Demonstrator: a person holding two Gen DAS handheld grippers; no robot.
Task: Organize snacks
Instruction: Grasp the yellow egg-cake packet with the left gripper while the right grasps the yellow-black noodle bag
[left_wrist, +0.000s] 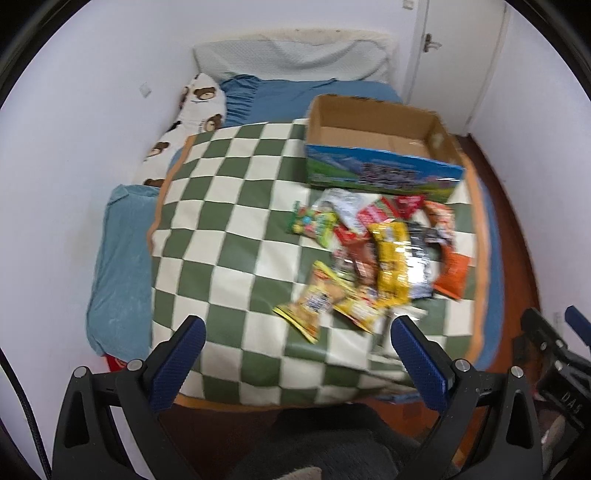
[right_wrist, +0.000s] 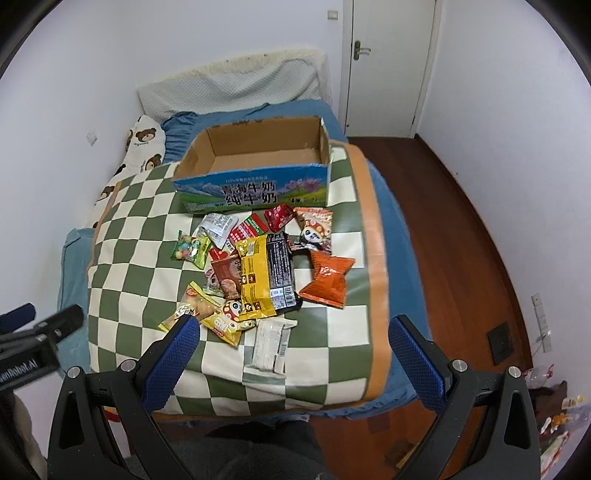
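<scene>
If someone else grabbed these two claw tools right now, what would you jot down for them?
Left gripper: open, empty, above the checkered blanket.
Right gripper: open, empty, near the white packet.
Cardboard box sits at the blanket's far end, nothing visible inside.
Snack pile lies loose in front of it.
Done: nothing yet. Left: every packet goes into the box.

Both wrist cameras high above foot of bed, looking forward and down along own fingers toward cardboard box (right_wrist: 255, 162).

Left wrist view: set left of box (left_wrist: 380, 147), box upper right in frame, picture motion-blurred. Right gripper (left_wrist: 554, 347) at lower right edge.

Right wrist view: nearly square on to box, printed front wall readable. Left gripper (right_wrist: 33, 332) at left edge.

Shared: box, snack pile (right_wrist: 258, 269) (left_wrist: 373, 258) in front of box, checkered blanket (right_wrist: 140, 266) (left_wrist: 229, 236) beneath box.
</scene>
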